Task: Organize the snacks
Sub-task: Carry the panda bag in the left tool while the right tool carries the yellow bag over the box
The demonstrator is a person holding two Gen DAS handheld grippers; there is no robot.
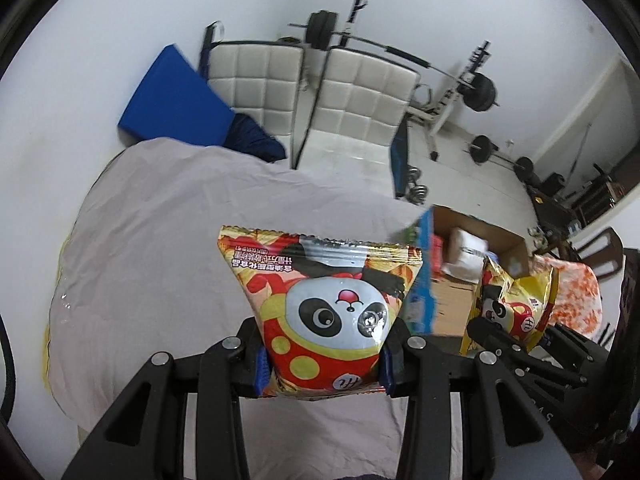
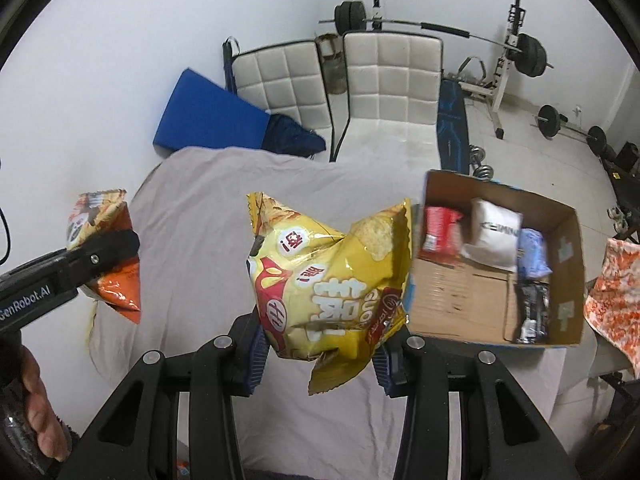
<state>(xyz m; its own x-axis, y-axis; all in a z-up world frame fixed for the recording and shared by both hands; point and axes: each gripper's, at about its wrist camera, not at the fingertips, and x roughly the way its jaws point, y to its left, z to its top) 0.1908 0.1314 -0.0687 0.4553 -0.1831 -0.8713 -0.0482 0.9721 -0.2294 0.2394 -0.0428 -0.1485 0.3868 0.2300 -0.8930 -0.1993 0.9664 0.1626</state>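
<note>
Panda snack bag clamped in left tongs; yellow chip bag clamped in right tongs, beside cardboard box.

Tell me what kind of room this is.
Probably a spare room at home used as a gym: a loaded barbell on its rack, dumbbells on the tiled floor, and two white padded chairs against the wall.

The left gripper is clamping a red panda snack bag at lower centre, above the grey cloth — at right, the right gripper is pinching a yellow bag before a cardboard box.
</note>
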